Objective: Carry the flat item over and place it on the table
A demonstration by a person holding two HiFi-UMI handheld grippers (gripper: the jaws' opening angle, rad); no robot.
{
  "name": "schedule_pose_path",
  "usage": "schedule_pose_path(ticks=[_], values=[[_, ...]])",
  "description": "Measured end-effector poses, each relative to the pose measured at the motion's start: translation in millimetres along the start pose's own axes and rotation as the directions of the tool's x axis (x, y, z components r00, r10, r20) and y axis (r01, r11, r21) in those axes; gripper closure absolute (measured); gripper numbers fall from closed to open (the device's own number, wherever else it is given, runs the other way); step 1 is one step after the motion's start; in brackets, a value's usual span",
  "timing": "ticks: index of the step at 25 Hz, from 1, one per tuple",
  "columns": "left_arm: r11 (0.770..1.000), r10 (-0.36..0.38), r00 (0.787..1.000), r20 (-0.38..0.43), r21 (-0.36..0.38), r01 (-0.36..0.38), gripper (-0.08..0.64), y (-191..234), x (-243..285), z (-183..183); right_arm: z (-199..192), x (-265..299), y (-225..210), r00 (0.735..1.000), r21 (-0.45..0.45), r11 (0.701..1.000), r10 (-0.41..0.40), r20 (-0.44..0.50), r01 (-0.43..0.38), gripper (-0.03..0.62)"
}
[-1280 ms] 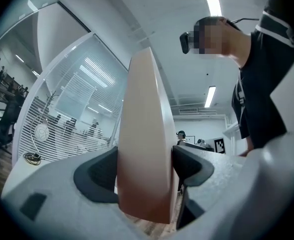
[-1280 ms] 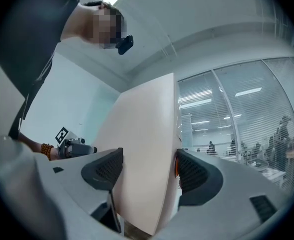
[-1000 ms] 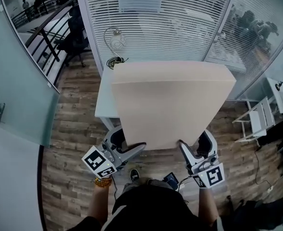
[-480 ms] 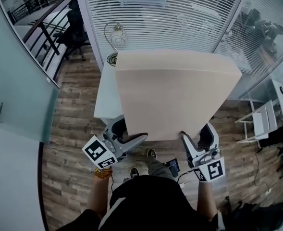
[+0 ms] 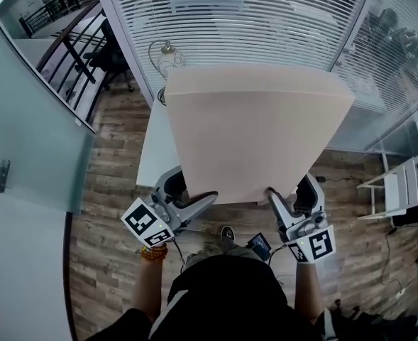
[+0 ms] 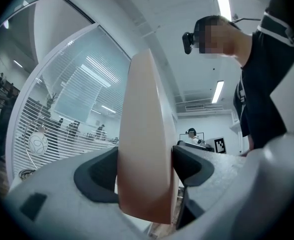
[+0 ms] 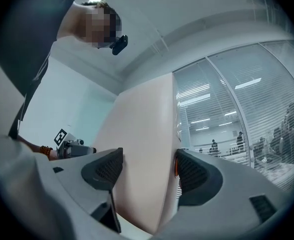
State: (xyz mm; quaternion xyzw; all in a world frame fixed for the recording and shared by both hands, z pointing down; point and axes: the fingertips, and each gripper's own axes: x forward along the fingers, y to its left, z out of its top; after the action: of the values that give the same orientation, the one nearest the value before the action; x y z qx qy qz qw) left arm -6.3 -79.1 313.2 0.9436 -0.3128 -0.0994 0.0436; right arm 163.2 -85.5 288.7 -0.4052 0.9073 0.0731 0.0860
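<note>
Head view: the left gripper [image 5: 201, 199] and the right gripper [image 5: 272, 194] each grip the near edge of the flat panel [image 5: 255, 130], which runs forward from both of them, roughly level. A white table [image 5: 150, 155] shows ahead of and outboard of the left gripper; the rest of it is hidden beneath the panel. This view does not settle whether panel and table touch. Left gripper view: the jaws are closed partway onto the panel's edge, one dark pad against each face, and the panel fills the whole gap between them. Right gripper view: the same hold, pads pressed to both faces, with the panel rising ahead of the jaws. Assessment: the carry appears near its end, with the panel over the table and placement in hand. The next move calls for lowering both grippers together to keep the panel level until the table bears it. Both jaws then open and draw back toward the person.
</note>
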Motion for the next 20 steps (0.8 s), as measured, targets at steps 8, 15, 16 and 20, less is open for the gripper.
schedule_pose_path(ticks=[8,15,16,20], values=[[0.999,0.044,0.999,0.0,-0.002,-0.044,0.222,18.8,22.0,-5.2,-12.3,20.0,-29.4,0.999,0.023,0.999,0.032,-0.015,-0.032,0.275],[1.0,0.014,1.0,0.012,-0.003,-0.014,0.222,49.4,18.5,-0.1,-19.3,46.9,-25.4,1.0,0.043,0.999,0.004,-0.023,-0.003,0.275],[1.0,0.007,1.0,0.018,-0.004,-0.006,0.222,51.3,18.3,1.8,-18.0,48.4,-24.5,1.0,0.04,0.999,-0.001,-0.024,0.002,0.275],[1.0,-0.015,0.999,0.04,0.002,0.014,0.222,64.6,14.4,6.8,-16.6,60.5,-20.1,1.0,0.003,1.0,-0.013,-0.016,0.013,0.275]])
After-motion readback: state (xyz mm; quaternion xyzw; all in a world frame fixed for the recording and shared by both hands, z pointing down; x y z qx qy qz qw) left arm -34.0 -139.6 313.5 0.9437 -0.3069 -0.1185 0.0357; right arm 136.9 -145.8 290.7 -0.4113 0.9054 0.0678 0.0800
